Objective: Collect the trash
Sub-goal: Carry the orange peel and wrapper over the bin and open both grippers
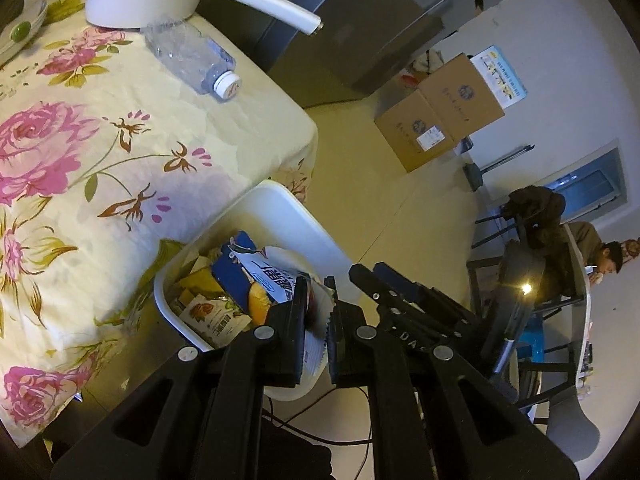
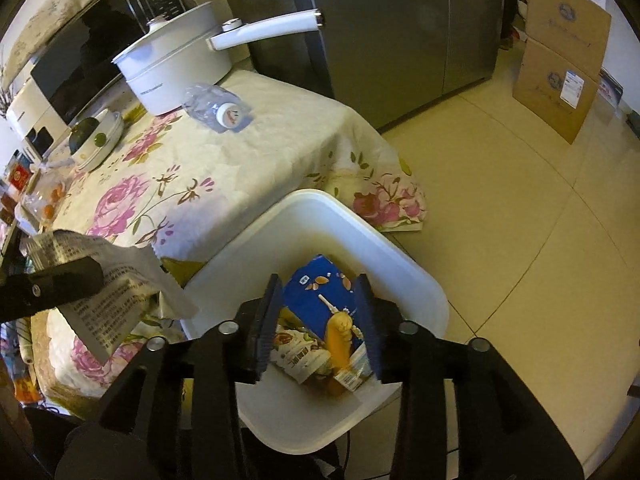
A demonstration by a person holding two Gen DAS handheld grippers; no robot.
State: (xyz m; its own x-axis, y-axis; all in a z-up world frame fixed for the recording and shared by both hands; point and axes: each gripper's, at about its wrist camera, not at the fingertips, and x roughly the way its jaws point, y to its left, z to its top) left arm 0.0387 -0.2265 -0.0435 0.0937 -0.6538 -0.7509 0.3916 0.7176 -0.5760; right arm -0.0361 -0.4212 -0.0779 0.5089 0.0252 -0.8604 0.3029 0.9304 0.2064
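The left hand-held gripper (image 1: pixel 318 312) is hanging over the white bin (image 1: pixel 280 208) at the lower middle of the frame, clenched on a crinkled paper wrapper (image 1: pixel 314 354). In the right wrist view that same wrapper (image 2: pixel 116 280) is showing at the left edge, above the flowered surface (image 2: pixel 248 152) rather than the bin (image 2: pixel 360 232). The right hand-held gripper (image 2: pixel 318 320) is standing released over the bin, nothing between its jaws; the blue packet (image 2: pixel 316 296) is lying below with other wrappers. An empty plastic bottle (image 2: pixel 216 108) is waiting at the upper middle, beside the white pot (image 2: pixel 172 64). If the left one lets go now, the light wrapper may, I think, flutter onto the cloth or floor, since its hanging end is seemingly not clear of the rim.
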